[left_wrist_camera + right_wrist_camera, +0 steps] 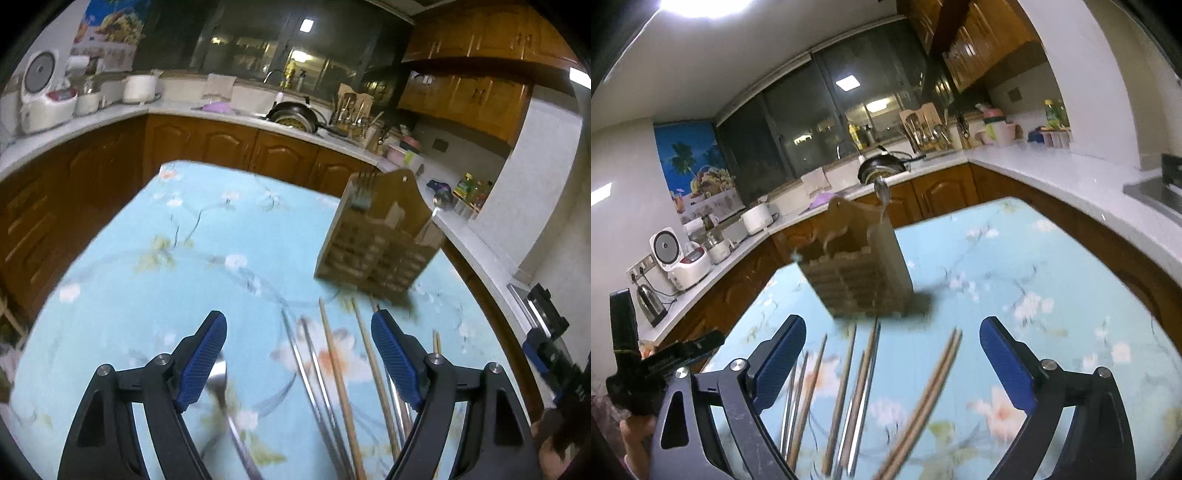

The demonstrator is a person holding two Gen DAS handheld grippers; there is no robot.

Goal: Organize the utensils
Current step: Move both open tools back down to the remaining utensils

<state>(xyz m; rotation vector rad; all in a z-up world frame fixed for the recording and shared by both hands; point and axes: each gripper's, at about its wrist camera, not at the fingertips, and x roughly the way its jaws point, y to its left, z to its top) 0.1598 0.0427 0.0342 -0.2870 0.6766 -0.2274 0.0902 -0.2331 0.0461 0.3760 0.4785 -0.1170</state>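
We are in a kitchen with brown wooden cabinets (229,144) under a pale counter (1052,166), working over a table with a light blue flowered cloth (147,266). Our left gripper (299,325) stands wide, its blue pads (205,363) apart and pressing on nothing; beneath and between them lie loose wooden chopsticks (338,376) and thin metal ones (306,369) on the cloth, and the bowl of a spoon (218,380) shows just beside the left pad. Our right gripper (892,325) is likewise spread wide and empty, hanging over the same scatter of chopsticks (934,380), which point away from us. Just past the tips of these stands a wooden utensil holder (380,240) with a slatted front, upright on the cloth though blurred. A fork (364,192) sticks up from its left compartment in the left view, and a spoon (882,192) rises from its other side. Further back, the counter carries a rice cooker (44,103), a dark pan (882,164) by the sink and a rack of cutlery (925,131) before the dark window.
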